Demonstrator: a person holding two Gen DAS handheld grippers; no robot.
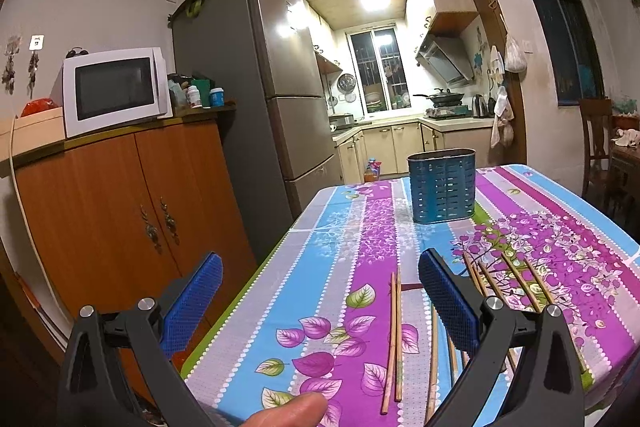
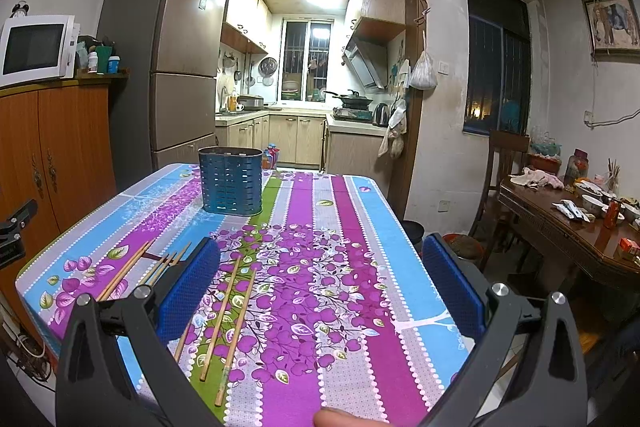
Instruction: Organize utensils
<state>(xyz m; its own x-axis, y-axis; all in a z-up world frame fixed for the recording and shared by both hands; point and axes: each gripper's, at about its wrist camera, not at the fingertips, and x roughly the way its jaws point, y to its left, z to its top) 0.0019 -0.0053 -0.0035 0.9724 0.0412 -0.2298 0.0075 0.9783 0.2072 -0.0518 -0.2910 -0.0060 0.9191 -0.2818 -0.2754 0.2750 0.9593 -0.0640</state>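
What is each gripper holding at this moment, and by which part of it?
Nothing is held. The left gripper and the right gripper both have their jaws wide open above the table; the chopsticks lie loose on the tablecloth.

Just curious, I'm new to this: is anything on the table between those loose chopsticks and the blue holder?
No. In both wrist views, only bare flowered tablecloth separates the chopsticks from the blue holder.
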